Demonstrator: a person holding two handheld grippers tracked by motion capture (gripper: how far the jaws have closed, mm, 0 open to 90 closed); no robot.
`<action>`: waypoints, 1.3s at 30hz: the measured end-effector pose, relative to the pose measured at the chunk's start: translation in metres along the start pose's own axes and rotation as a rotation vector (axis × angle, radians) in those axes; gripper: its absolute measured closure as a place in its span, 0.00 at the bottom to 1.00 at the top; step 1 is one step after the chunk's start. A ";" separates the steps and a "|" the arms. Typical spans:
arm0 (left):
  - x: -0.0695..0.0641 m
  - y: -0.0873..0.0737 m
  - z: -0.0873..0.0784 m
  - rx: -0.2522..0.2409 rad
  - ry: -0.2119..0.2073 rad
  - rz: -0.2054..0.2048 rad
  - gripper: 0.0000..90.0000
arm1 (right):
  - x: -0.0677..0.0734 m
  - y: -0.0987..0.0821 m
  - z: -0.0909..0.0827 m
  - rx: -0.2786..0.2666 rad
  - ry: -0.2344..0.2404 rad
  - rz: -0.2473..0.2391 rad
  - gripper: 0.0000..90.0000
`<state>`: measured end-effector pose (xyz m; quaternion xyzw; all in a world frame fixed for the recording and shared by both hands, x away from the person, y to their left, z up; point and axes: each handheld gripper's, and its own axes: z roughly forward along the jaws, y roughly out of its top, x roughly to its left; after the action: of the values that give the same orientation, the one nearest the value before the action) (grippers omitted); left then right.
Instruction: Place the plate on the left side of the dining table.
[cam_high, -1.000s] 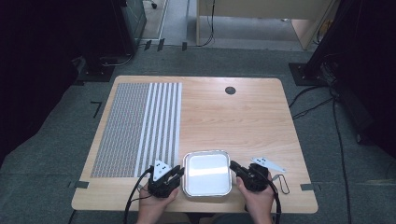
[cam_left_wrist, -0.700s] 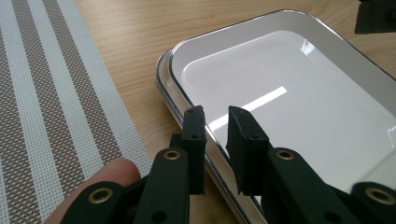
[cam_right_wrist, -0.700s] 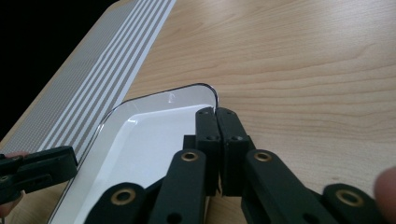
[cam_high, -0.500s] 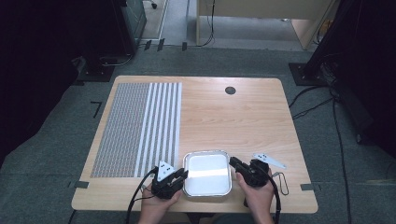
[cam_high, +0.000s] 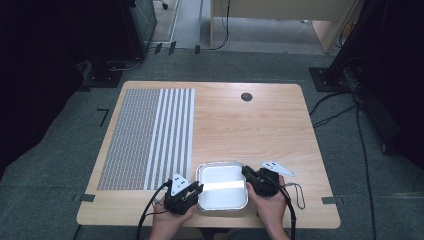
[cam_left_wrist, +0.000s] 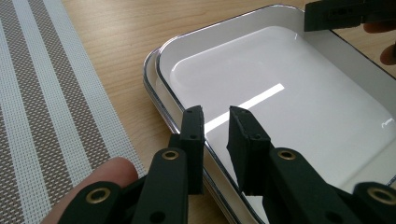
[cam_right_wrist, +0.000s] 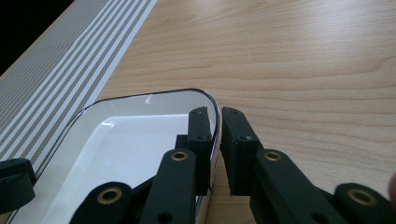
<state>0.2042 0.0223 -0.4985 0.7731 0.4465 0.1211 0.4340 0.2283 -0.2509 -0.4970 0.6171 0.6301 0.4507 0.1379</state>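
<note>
White tray (cam_high: 222, 186) sits at the near edge of the wooden tabletop (cam_high: 260, 125), just right of the striped mat (cam_high: 147, 137); since a second ago the left gripper (cam_left_wrist: 215, 122) has moved in, so both grippers' jaws now straddle opposite rims, the right gripper (cam_right_wrist: 219, 123) nearly closed, actual contact unclear, probably ready for lifting.
</note>
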 end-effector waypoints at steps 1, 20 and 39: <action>0.000 0.000 0.000 -0.001 0.000 0.002 0.84 | 0.000 0.000 0.000 -0.001 0.001 -0.009 0.94; -0.007 0.000 0.001 0.011 -0.042 0.018 0.76 | -0.008 0.005 -0.014 -0.060 -0.075 -0.004 0.89; -0.021 -0.001 0.004 0.032 -0.097 0.020 0.72 | -0.012 0.002 -0.011 -0.023 -0.124 0.075 0.99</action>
<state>0.1940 0.0033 -0.4977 0.7894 0.4189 0.0806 0.4415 0.2236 -0.2667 -0.4943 0.6652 0.5916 0.4239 0.1669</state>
